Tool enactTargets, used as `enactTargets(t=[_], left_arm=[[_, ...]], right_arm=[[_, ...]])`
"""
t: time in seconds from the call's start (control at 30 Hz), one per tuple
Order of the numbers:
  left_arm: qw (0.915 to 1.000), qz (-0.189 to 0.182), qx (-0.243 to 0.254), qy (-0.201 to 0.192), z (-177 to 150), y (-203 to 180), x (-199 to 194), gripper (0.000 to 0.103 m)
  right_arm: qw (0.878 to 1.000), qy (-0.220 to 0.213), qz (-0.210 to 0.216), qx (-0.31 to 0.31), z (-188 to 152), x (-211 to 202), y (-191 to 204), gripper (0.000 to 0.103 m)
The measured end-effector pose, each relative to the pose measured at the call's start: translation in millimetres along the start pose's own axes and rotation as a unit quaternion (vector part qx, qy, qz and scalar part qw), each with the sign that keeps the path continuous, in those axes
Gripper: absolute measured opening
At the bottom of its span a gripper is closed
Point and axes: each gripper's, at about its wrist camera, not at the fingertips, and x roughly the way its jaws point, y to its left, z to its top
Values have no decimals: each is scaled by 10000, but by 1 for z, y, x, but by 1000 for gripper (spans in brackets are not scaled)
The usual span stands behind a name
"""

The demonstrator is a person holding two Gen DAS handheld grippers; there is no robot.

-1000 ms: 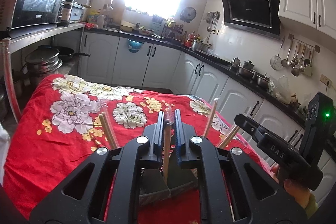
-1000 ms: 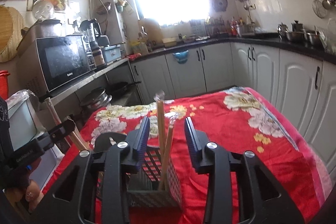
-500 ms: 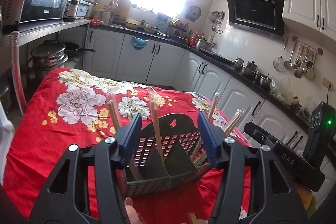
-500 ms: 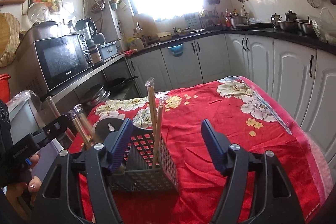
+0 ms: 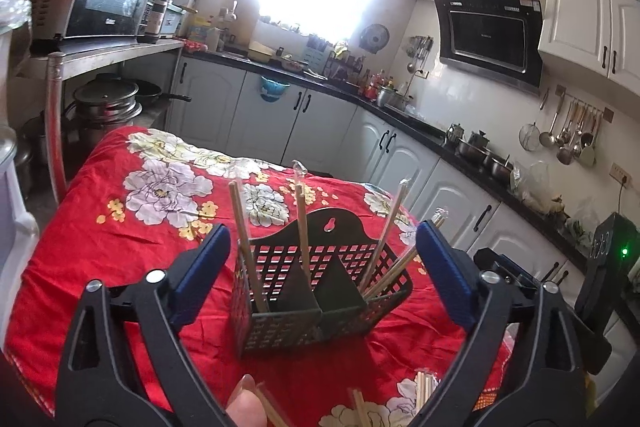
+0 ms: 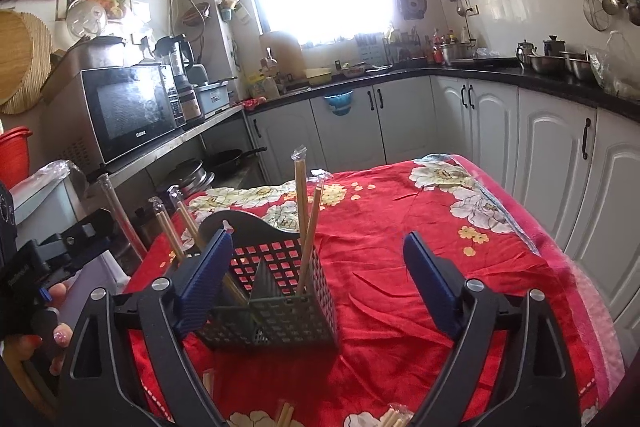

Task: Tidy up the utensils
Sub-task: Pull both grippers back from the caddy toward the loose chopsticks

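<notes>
Hovering both grippers, left (image 5: 322,273) and right (image 6: 316,281), agape and empty, we judged the caddy (image 5: 316,291) kept chopsticks (image 5: 302,223) upright, sorted.

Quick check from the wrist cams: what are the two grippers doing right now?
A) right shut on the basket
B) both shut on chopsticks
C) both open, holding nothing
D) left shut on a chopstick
C: the left gripper and right gripper stand wide apart around the black basket, nothing between their pads.
</notes>
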Motion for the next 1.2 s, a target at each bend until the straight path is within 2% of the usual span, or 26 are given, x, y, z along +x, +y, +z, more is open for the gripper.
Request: enactTargets(t=[0.13,0.47,1.2], left_arm=[[10000,-31,-74,-38,-6,2,-11,92],[9998,-62,-145,-123,-18,9,-29,92],[9989,85,-383,252,-52,40,-42,92]], right_arm=[[10000,14,-42,-70,-4,-7,1,86],[9998,69,-9,-168,-14,-17,10,86],[9976,496,17,-480,-46,-29,24,87]])
